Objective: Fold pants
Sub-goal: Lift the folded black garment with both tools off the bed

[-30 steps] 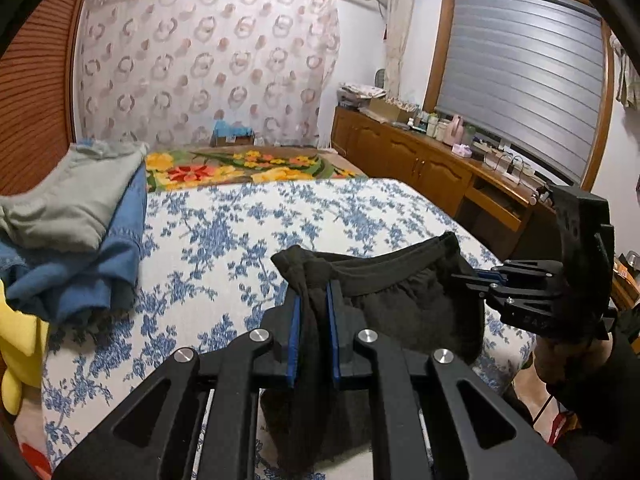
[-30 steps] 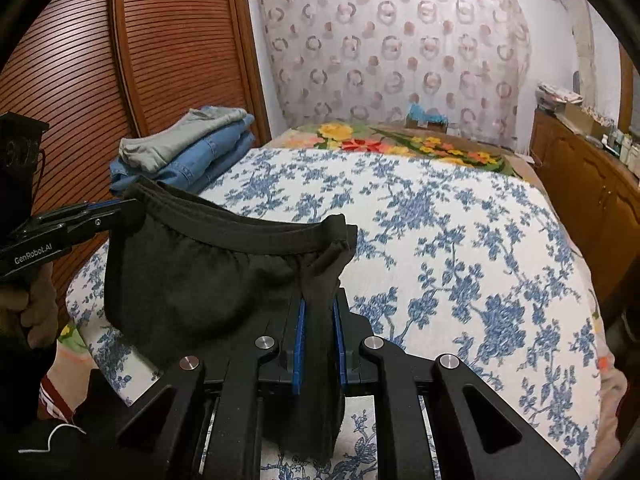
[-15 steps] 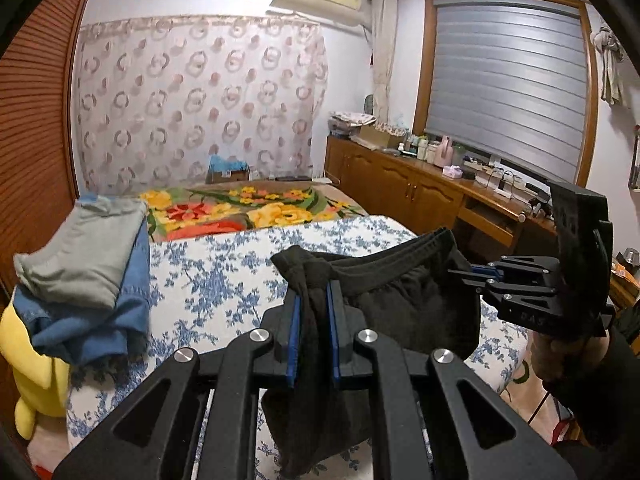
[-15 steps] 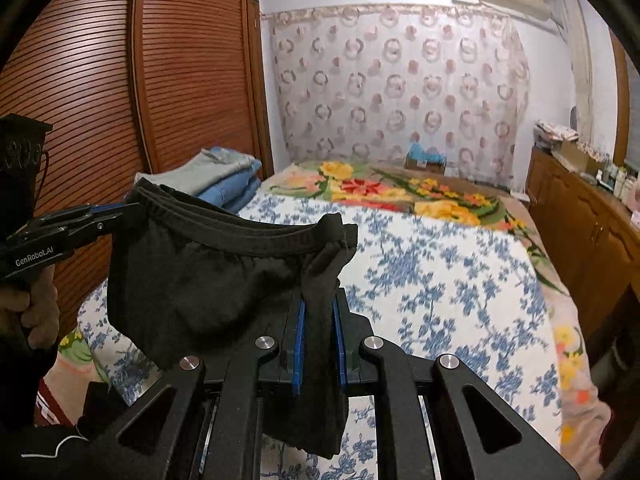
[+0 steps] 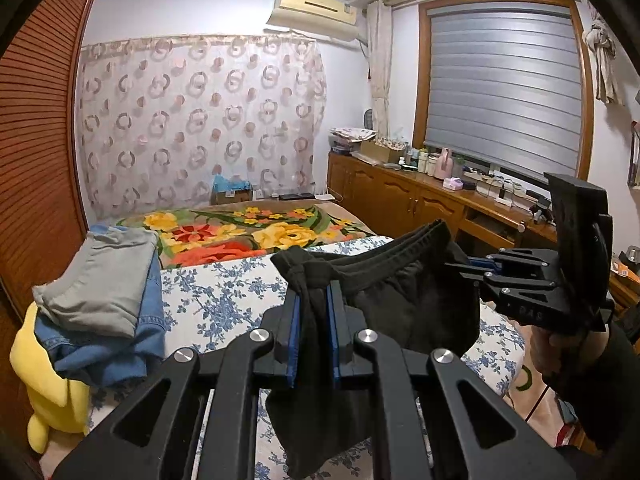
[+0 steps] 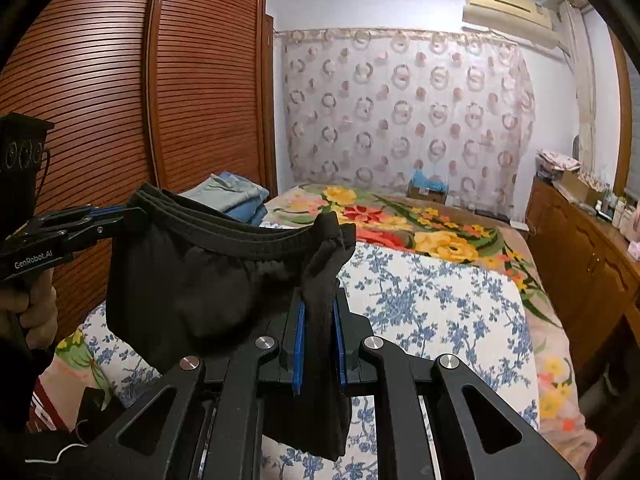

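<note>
The black pants point(image 5: 404, 300) hang in the air above the bed, stretched by the waistband between both grippers. My left gripper point(image 5: 314, 300) is shut on one end of the waistband, the fabric bunched between its blue pads. My right gripper point(image 6: 319, 300) is shut on the other end in the same way. In the left wrist view the right gripper point(image 5: 472, 268) pinches the waistband at the right. In the right wrist view the left gripper point(image 6: 128, 216) pinches it at the left, above the pants point(image 6: 192, 280). The legs hang below the frames, hidden.
The bed point(image 5: 208, 300) has a blue floral sheet and a bright flowered blanket point(image 5: 240, 236) at its far end. Folded grey and denim clothes point(image 5: 100, 284) lie at its left edge above a yellow plush toy point(image 5: 48, 380). A wooden cabinet point(image 5: 400, 200) runs along the right, a wardrobe point(image 6: 100, 120) along the left.
Both grippers have risen together with the pants, so the waistband sits higher above the bed. Both views tilted upward, showing more wall and ceiling. Both grips stayed shut.
</note>
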A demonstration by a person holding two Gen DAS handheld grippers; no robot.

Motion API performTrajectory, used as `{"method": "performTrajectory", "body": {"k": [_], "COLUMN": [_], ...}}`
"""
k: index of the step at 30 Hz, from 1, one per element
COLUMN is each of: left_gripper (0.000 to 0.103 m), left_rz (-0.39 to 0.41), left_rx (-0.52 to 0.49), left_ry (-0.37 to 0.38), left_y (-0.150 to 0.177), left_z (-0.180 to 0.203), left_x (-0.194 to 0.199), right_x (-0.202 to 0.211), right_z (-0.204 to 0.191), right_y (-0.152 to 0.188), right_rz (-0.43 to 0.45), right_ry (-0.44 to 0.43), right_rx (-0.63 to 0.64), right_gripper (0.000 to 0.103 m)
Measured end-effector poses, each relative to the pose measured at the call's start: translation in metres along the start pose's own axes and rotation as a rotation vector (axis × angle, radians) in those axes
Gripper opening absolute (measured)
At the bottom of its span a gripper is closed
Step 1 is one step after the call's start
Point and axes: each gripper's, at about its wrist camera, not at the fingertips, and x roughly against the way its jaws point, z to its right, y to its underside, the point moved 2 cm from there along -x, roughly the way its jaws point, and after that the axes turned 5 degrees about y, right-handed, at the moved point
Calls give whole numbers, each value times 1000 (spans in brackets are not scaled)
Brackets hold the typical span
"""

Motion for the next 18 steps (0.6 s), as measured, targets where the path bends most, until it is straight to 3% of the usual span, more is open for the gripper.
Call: {"method": "performTrajectory", "body": {"k": [7,18], "left_gripper": [13,13], "left_rz": [-4,-43], "left_rx": [7,61], "left_ry": [-23,-75], "left_y": [0,8], "left_z": [-12,-46], "left_x": [-3,-25], "right_x": [-14,-73], "right_z": [-4,0], "right_y": [-6,-21], "right_rz": [1,-41], "right_ry": [-17,-62], "right_rx": [27,60], "right_gripper": [12,12]}}
